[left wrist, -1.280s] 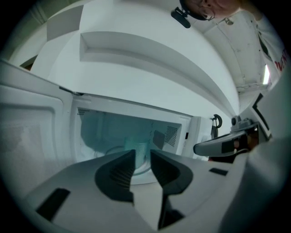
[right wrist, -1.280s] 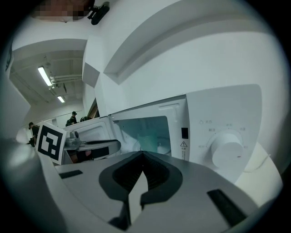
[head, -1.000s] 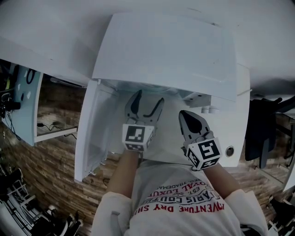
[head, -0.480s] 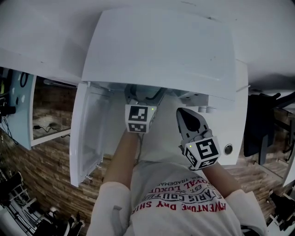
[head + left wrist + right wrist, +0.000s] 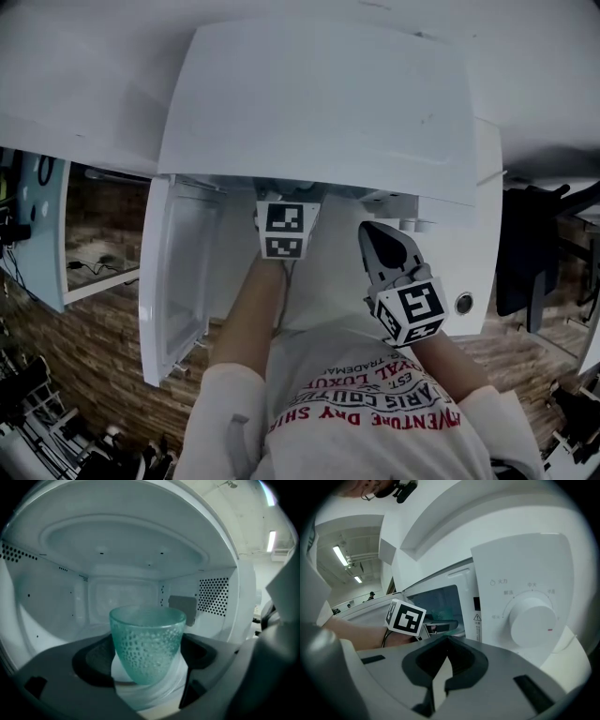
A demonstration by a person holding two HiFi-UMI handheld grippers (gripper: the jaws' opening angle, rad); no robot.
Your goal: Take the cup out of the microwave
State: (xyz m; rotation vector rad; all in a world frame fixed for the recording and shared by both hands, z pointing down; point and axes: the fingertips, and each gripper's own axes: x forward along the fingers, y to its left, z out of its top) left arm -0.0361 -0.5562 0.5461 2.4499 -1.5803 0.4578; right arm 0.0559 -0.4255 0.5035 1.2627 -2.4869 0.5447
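Note:
A green dimpled glass cup (image 5: 147, 644) stands upright on the white floor inside the microwave (image 5: 319, 103). My left gripper (image 5: 147, 660) reaches into the cavity, open wide, with the cup between its dark pads (image 5: 91, 660) and a gap on each side. In the head view only its marker cube (image 5: 284, 230) shows below the microwave's top. My right gripper (image 5: 384, 246) is shut and empty, hanging outside in front of the control panel, and its closed jaws (image 5: 440, 667) point toward the dial (image 5: 533, 619).
The microwave door (image 5: 173, 281) hangs open at the left. A perforated vent wall (image 5: 213, 597) bounds the cavity on the right. A wood-pattern floor (image 5: 94, 337) lies below, and a dark chair (image 5: 530, 253) stands at the right.
My left gripper has moved forward into the microwave, so its jaws are now hidden under the top in the head view. The right gripper has stayed put.

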